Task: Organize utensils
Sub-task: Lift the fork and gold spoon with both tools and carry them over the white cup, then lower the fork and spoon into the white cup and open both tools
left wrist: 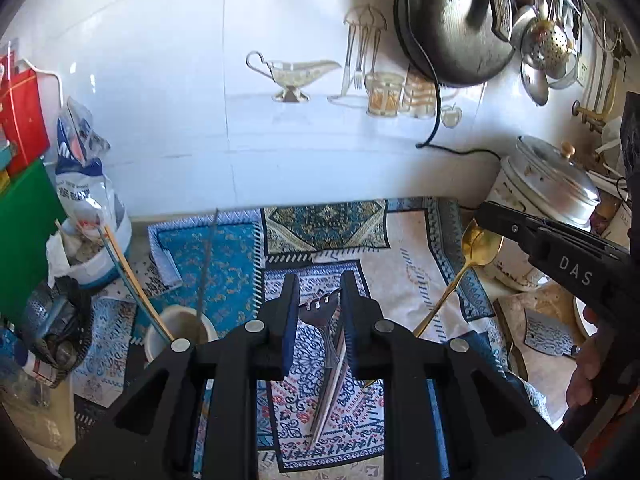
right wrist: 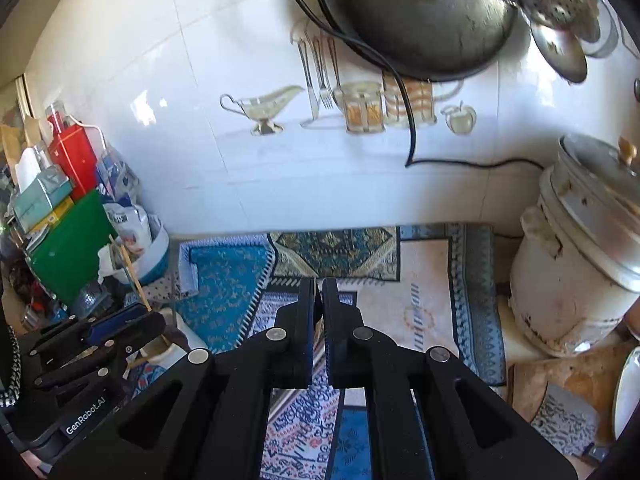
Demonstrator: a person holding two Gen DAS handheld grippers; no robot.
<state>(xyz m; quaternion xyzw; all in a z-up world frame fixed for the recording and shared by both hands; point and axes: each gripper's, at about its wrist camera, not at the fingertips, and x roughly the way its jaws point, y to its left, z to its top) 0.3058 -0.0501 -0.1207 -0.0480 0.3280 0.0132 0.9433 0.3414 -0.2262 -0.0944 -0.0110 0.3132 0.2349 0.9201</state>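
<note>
So in the left wrist view a dark fork (left wrist: 320, 322) is seen clamped between the blue pads of the left gripper (left wrist: 319, 286), tines poking up past the fingertips and the handle hanging down below, where it gets mixed up with what looks like a pale flat stick, hard to tell apart. The right gripper (left wrist: 490, 212) is caught at the right edge of that same view, and a gold spoon (left wrist: 466, 264) is held in its tip by the bowl end, handle slanting down-left until it's hidden behind the left gripper's arm. In the right wrist view the right gripper (right wrist: 320, 284) has its jaws nearly pressed together, and only a thin dark sliver shows in the gap, so the spoon can't really be made out from there. A white cup (left wrist: 180, 334) with a couple of thin sticks in it is half blocked by the left gripper's body. Everything is held above the patterned mats (left wrist: 404, 276) on the counter. A white lidded pot (right wrist: 576, 264) is parked at the right, and a dark wok (left wrist: 452, 28) plus ladles (left wrist: 540, 52) are hung on the tiled wall, cut off at the top edge. The left-side clutter is mostly an unreadable jumble.
</note>
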